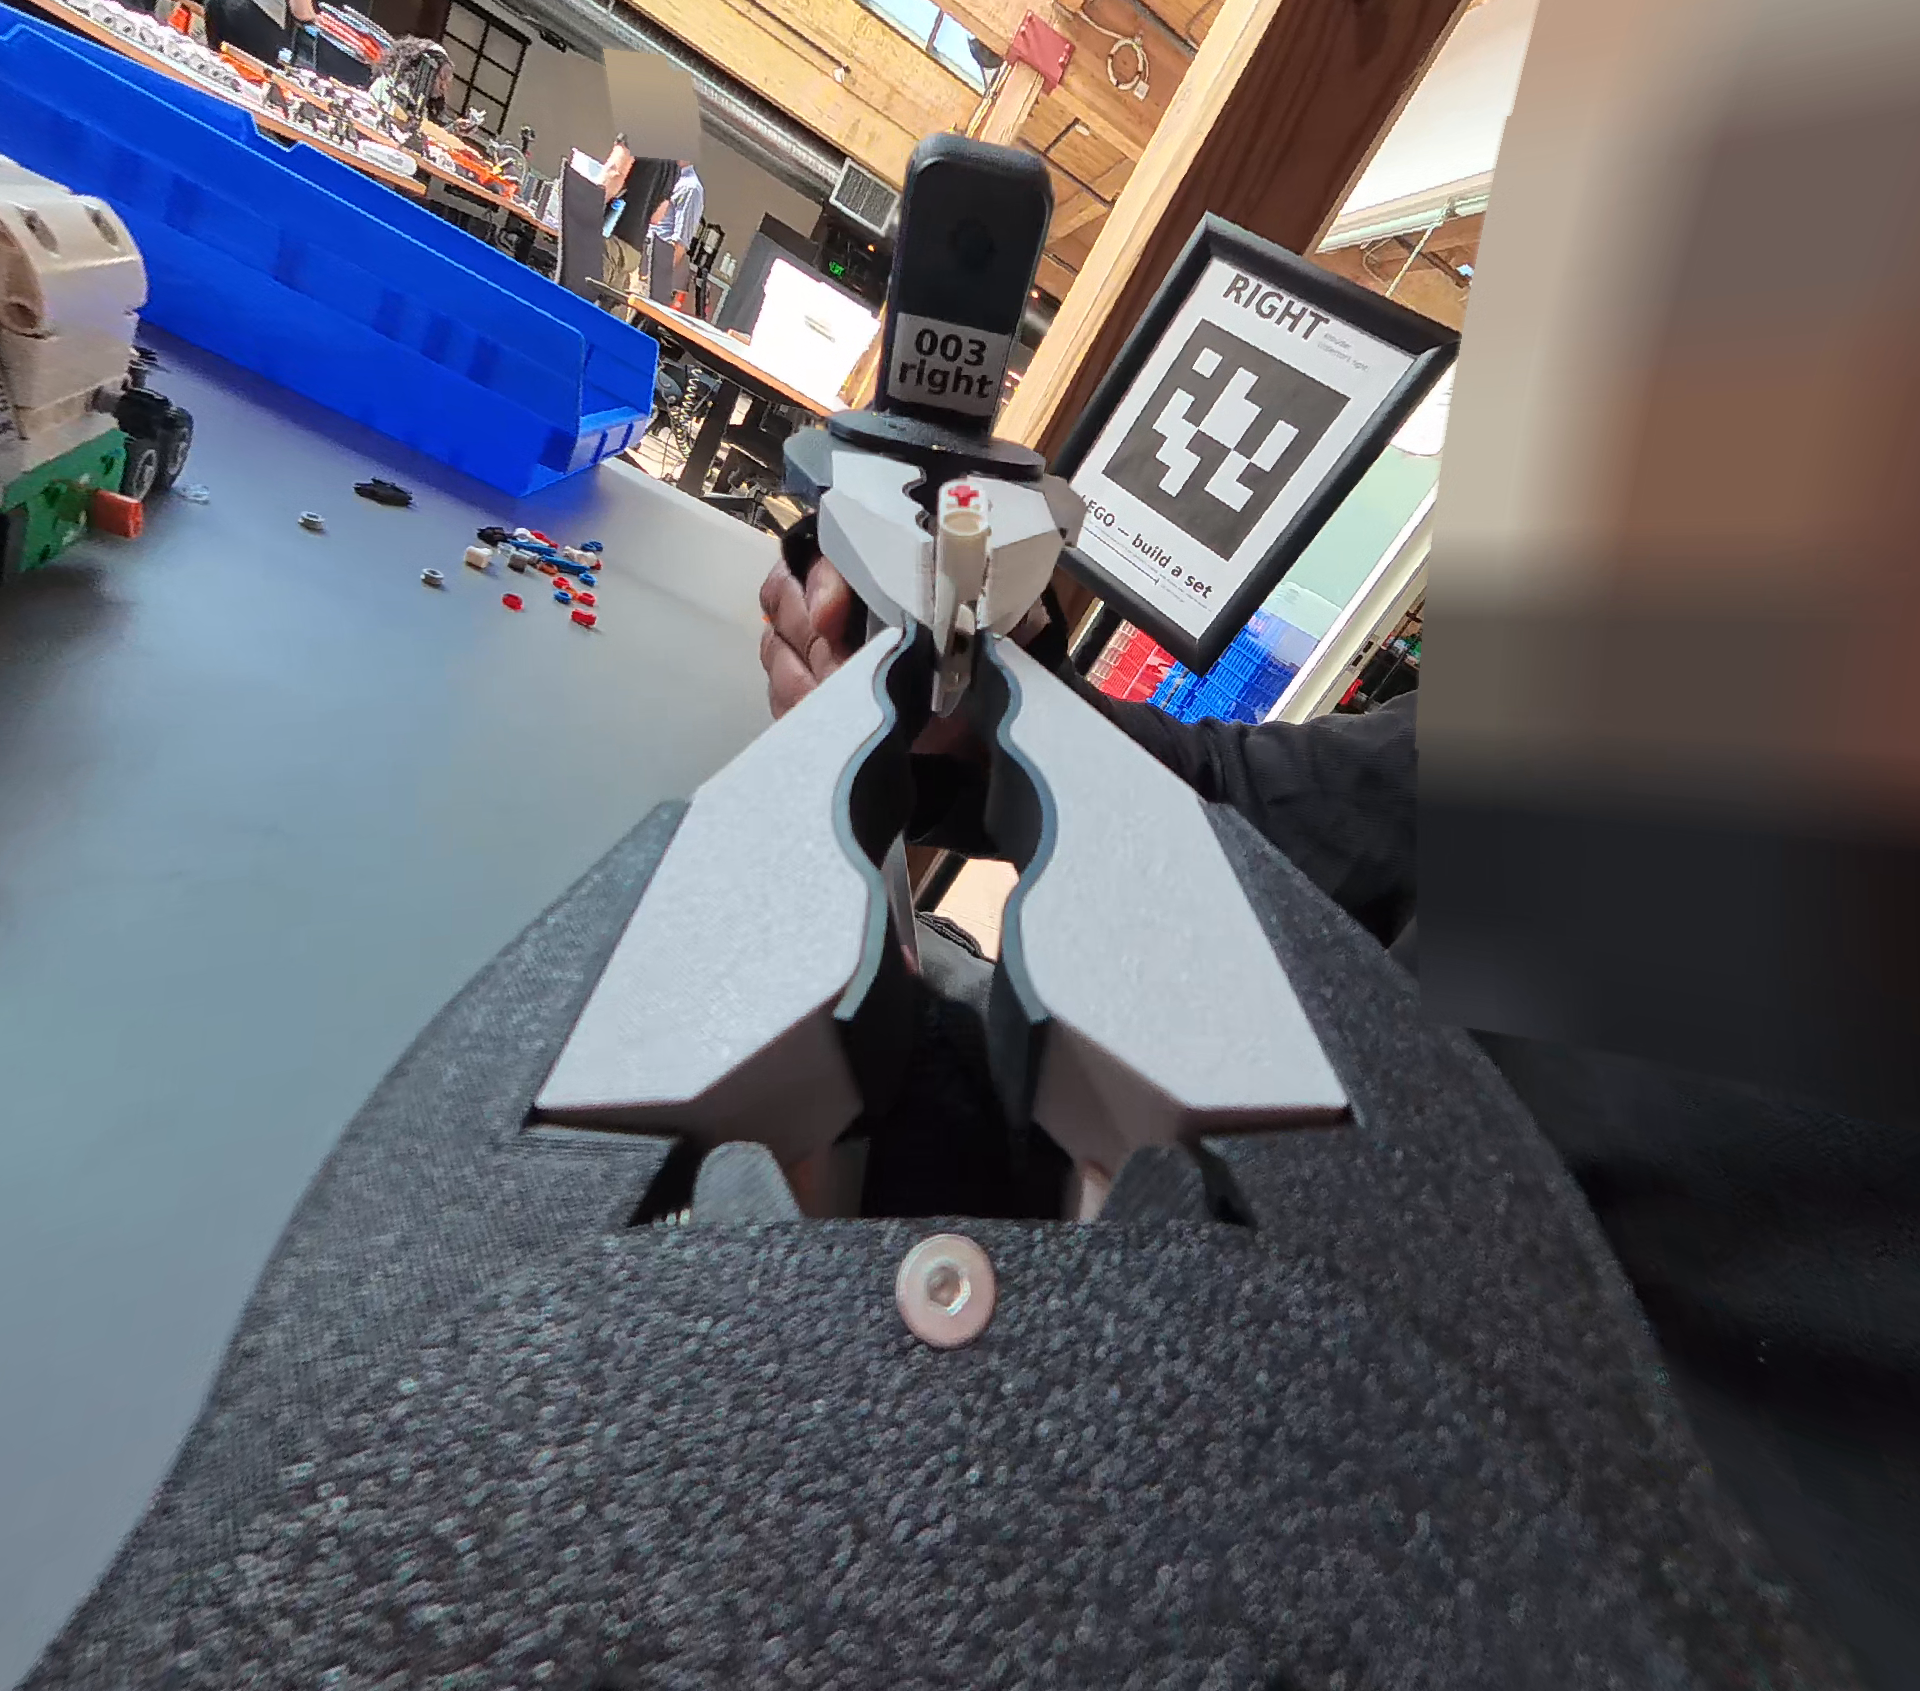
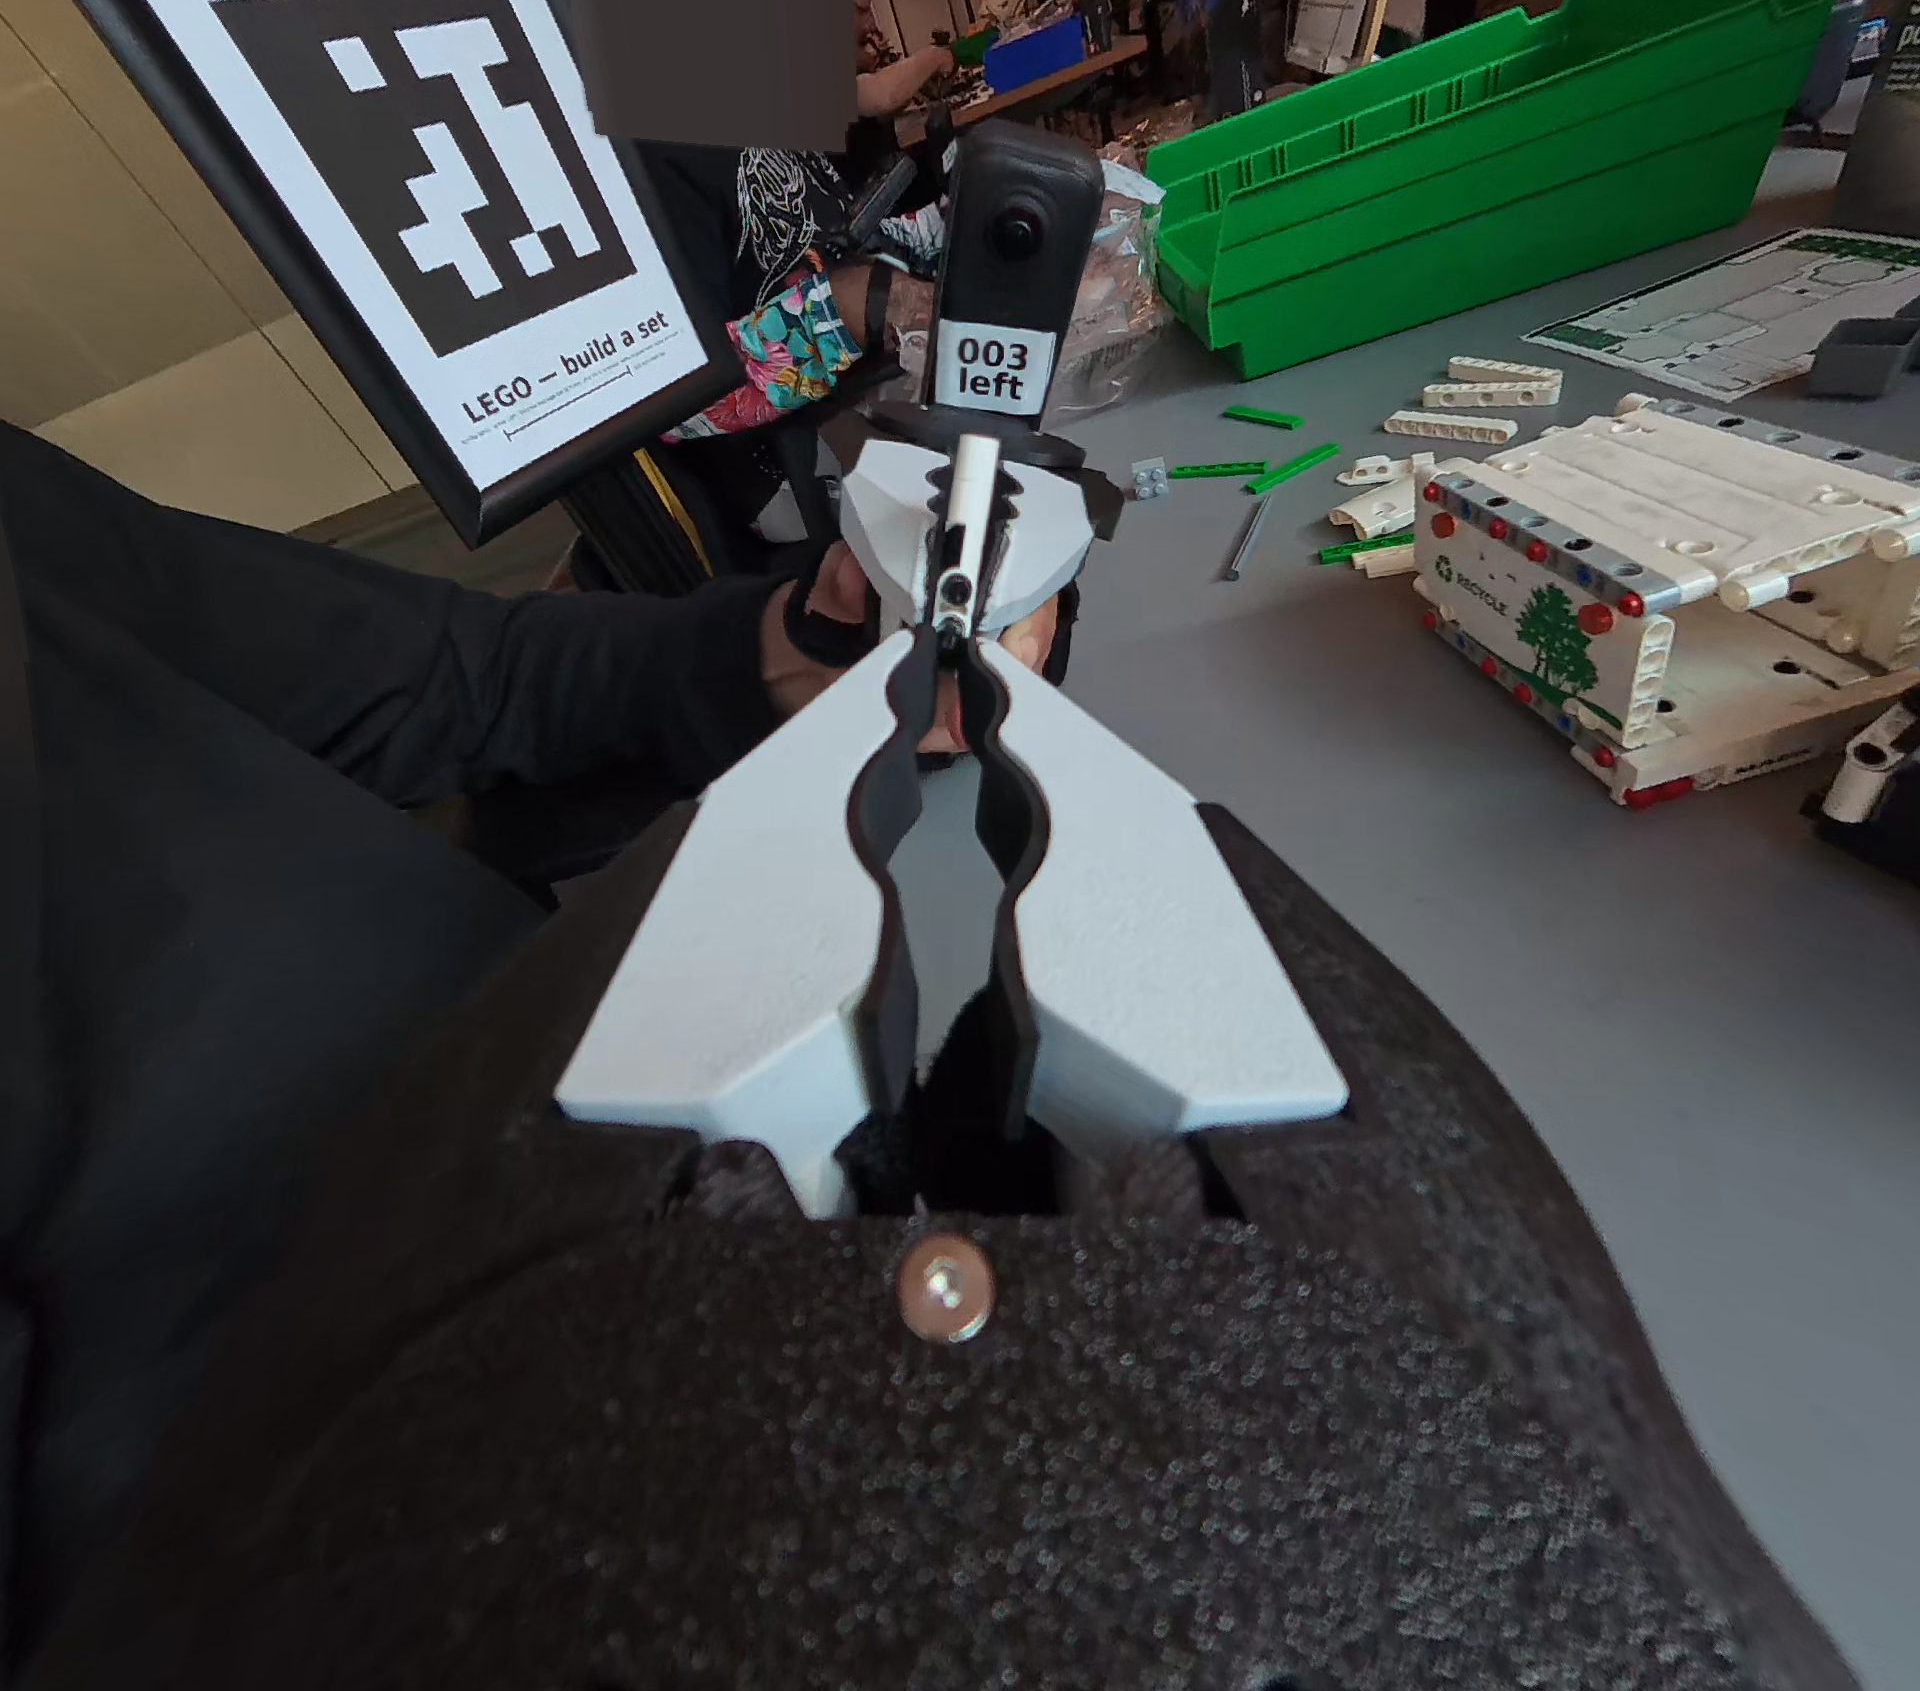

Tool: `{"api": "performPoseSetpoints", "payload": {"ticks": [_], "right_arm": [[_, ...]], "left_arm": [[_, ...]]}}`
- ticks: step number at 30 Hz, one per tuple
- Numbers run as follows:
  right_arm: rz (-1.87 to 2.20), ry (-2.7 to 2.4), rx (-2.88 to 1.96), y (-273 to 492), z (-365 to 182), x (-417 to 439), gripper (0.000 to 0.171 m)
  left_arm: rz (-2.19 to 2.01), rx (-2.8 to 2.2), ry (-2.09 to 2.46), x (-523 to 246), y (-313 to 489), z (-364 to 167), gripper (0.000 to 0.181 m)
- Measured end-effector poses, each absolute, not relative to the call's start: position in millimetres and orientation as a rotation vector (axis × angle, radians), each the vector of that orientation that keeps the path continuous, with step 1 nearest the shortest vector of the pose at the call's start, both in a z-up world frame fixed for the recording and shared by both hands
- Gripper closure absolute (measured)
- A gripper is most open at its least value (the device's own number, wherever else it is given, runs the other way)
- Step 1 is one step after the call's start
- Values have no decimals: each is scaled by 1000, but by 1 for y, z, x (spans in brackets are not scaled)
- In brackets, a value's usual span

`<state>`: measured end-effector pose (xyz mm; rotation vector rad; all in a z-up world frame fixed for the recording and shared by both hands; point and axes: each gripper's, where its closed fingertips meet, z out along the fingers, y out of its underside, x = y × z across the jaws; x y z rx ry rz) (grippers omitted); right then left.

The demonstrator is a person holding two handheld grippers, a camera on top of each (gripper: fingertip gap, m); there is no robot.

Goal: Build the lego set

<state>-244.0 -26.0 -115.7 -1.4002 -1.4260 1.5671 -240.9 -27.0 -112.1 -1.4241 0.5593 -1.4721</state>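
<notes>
My left gripper (image 1: 951, 654) and my right gripper (image 2: 951, 649) point at each other, tip to tip, above the grey table (image 1: 260, 810). Between them is a slim white lego beam (image 1: 958, 561) with a red pin (image 1: 964, 490) at its far end. Both grippers are shut on it. In the left wrist view the right gripper (image 1: 961, 592) clamps the beam's far part. In the right wrist view the left gripper (image 2: 964, 561) clamps the white beam (image 2: 975, 483). I cannot tell whether it is one piece or two joined.
A blue bin (image 1: 364, 311), loose small pieces (image 1: 540, 566) and part of a truck model (image 1: 62, 415) are on the left. A green bin (image 2: 1455, 187), a white truck body (image 2: 1662, 561), white beams (image 2: 1475, 394), green strips (image 2: 1288, 467) and an instruction sheet (image 2: 1745, 311) are on the right. The tips of both grippers are at nearly the same place.
</notes>
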Motion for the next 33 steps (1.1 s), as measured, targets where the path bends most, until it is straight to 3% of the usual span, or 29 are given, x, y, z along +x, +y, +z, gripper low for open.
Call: {"api": "performPoseSetpoints", "payload": {"ticks": [16,33], "right_arm": [[1375,-1524,-1292,-33,-119,-244,168],[1577,-1465,-1354,-33,-116,-246,169]], "left_arm": [[-1538,-1441,617,-236,-33,-114,176],[-1509,-1427,593,-240,-33,-113,177]]}}
